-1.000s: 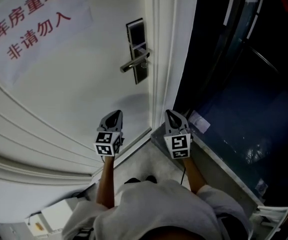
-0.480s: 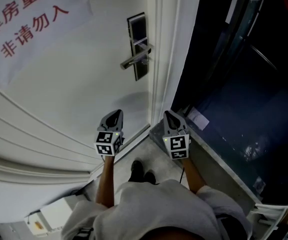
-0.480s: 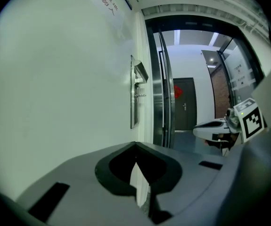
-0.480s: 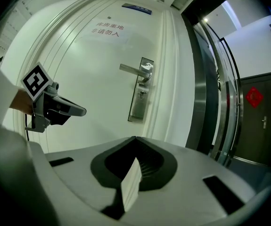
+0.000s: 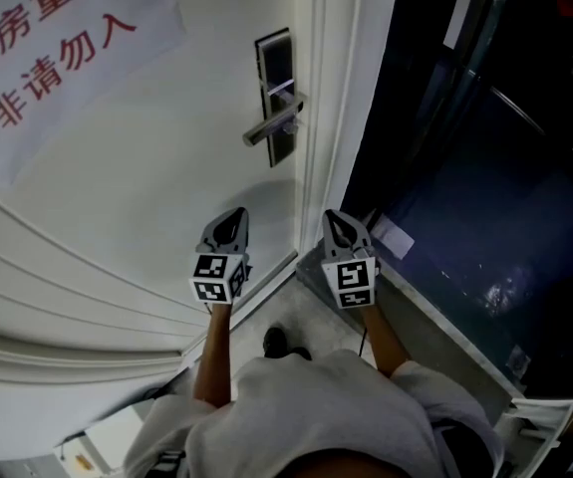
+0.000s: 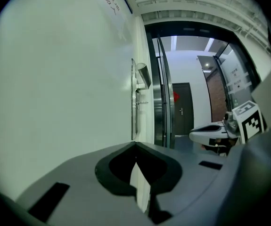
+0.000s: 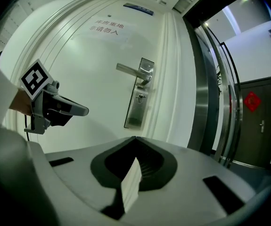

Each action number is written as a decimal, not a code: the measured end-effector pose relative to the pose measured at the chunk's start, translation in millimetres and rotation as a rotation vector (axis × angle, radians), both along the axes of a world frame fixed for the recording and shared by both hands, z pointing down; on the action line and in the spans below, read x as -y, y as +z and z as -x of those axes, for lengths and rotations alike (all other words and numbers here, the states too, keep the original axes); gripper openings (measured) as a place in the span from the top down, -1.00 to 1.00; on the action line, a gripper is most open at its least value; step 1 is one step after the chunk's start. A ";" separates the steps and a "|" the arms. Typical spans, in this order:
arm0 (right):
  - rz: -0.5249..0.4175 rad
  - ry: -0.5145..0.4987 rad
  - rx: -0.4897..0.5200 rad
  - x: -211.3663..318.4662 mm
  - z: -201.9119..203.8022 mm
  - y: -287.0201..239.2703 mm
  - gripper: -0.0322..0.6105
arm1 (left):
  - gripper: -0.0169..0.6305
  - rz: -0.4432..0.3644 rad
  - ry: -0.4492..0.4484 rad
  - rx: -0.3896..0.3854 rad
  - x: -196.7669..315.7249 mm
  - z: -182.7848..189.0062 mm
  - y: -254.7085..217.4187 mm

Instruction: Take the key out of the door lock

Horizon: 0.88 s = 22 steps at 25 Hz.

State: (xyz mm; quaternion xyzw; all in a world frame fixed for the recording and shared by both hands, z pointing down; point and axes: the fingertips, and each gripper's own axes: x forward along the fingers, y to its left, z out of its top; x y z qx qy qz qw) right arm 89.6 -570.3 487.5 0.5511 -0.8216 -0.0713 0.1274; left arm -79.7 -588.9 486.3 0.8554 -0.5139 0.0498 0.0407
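The right gripper (image 5: 334,221) and left gripper (image 5: 238,217), both pinched together and empty, hung well below the lock plate (image 5: 277,88) in the head view. The left gripper view showed that plate edge-on. In the right gripper view, the key (image 7: 139,97) sat ahead and above, beneath the handle (image 7: 134,70), its shaft probably jutting outward, so the right gripper looked better placed.

Door (image 5: 156,187), white; sign (image 5: 57,48) upper left; lock (image 5: 276,78) with lever (image 5: 269,127); left gripper (image 5: 234,214) and right gripper (image 5: 333,215) below, apart from lock.
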 end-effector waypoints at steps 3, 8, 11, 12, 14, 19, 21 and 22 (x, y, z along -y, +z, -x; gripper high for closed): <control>-0.005 -0.005 0.004 7.7 7.8 -2.7 0.83 | 0.89 -0.005 0.007 0.000 8.1 2.1 -2.0; -0.018 -0.018 -0.007 21.2 18.7 -8.8 0.83 | 0.89 -0.004 0.023 -0.012 16.0 2.5 -1.9; -0.040 -0.033 -0.031 29.6 25.5 -17.6 0.83 | 0.89 0.003 0.031 -0.014 17.5 1.3 1.1; -0.052 -0.039 -0.040 32.9 27.6 -21.9 0.83 | 0.89 0.005 0.032 -0.014 17.8 1.2 2.1; -0.078 -0.052 -0.060 39.8 32.0 -32.0 0.83 | 0.89 0.008 0.035 -0.012 17.9 1.5 3.6; -0.160 -0.098 -0.167 56.0 44.1 -58.1 0.83 | 0.89 0.019 0.041 -0.008 13.9 2.3 6.9; -0.192 -0.103 -0.220 62.8 46.7 -67.2 0.83 | 0.89 0.023 0.041 -0.004 12.5 3.6 8.8; -0.204 -0.105 -0.242 66.3 47.6 -71.0 0.83 | 0.89 0.024 0.041 -0.004 12.0 4.4 9.3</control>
